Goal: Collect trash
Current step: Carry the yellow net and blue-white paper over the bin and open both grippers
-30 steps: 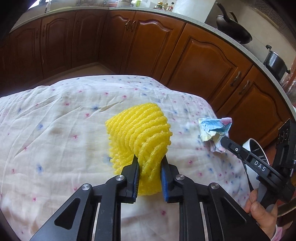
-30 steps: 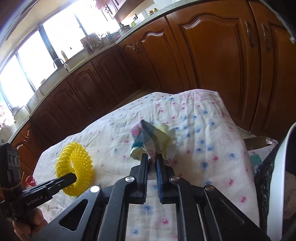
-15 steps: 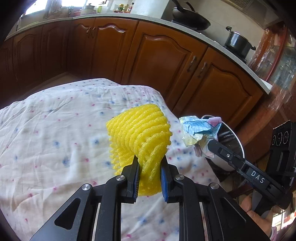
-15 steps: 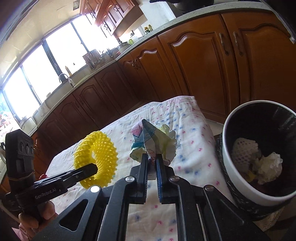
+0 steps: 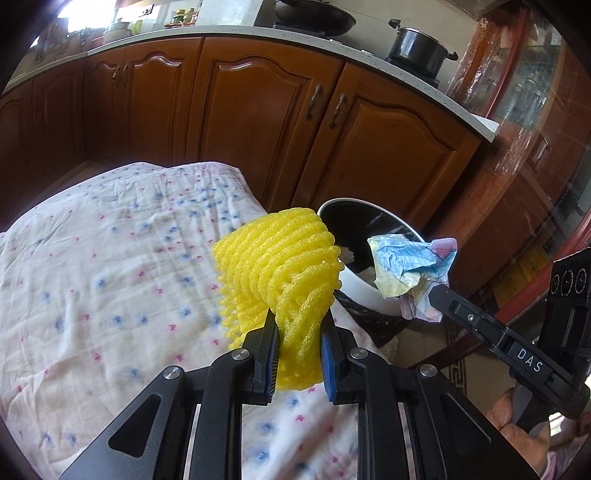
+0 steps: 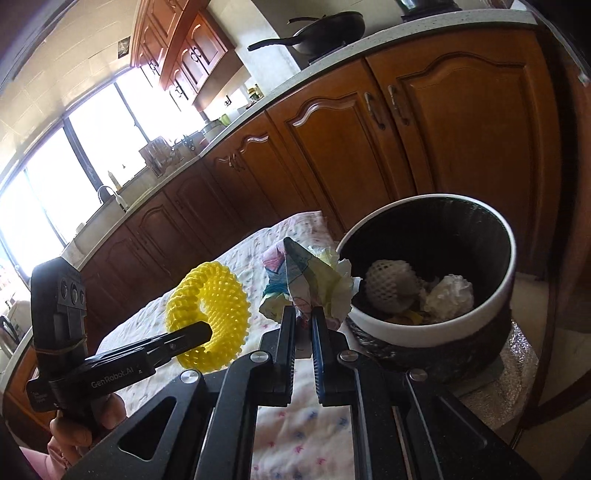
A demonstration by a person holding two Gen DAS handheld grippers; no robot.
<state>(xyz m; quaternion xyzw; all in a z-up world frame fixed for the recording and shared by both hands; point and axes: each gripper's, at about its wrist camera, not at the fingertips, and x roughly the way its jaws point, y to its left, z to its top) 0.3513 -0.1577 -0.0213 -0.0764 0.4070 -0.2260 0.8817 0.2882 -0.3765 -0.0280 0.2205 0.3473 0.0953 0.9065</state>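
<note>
My left gripper (image 5: 298, 325) is shut on a yellow foam net ring (image 5: 280, 273), held above the table's right edge; the ring also shows in the right wrist view (image 6: 208, 317). My right gripper (image 6: 303, 314) is shut on a crumpled coloured paper wad (image 6: 306, 280), held just left of the bin; the wad also shows in the left wrist view (image 5: 410, 269). The round bin (image 6: 506, 236), white-rimmed and black inside, stands beside the table and holds a white foam net (image 6: 391, 286) and a white paper ball (image 6: 448, 297). It also shows behind the ring in the left wrist view (image 5: 373, 210).
The table wears a white flowered cloth (image 5: 110, 258). Brown kitchen cabinets (image 5: 258, 110) run behind it, with a pot (image 5: 419, 46) and a wok (image 6: 325, 27) on the counter. The bin stands on a silver mat (image 6: 517, 373).
Both grippers have moved right towards the bin with their loads. The bin, half out of sight a second ago, is now close in both views.
</note>
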